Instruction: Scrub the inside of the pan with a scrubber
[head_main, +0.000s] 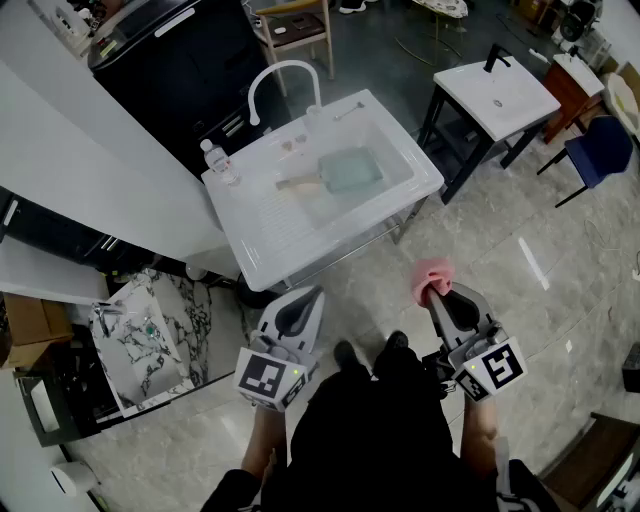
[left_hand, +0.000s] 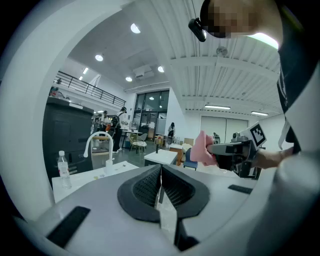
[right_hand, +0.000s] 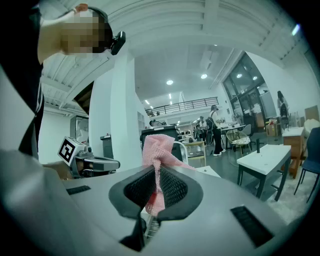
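Note:
A pale green pan (head_main: 345, 171) with a wooden handle lies in the white sink (head_main: 400, 140), well ahead of me across the floor. My right gripper (head_main: 432, 290) is shut on a pink mesh scrubber (head_main: 432, 277), which sticks up between its jaws (right_hand: 156, 152). My left gripper (head_main: 316, 292) is shut with nothing in it; its jaws meet in the left gripper view (left_hand: 161, 172). In that view the right gripper (left_hand: 216, 153) with the pink scrubber (left_hand: 202, 148) shows at the right. Both grippers are held near my body, far from the pan.
A white gooseneck tap (head_main: 283, 80) and a clear water bottle (head_main: 216, 160) stand at the sink. A second white basin table (head_main: 497, 95) is at the right, a blue chair (head_main: 598, 150) beyond it. A dark cabinet (head_main: 180, 60) sits behind the sink. Marble floor lies between.

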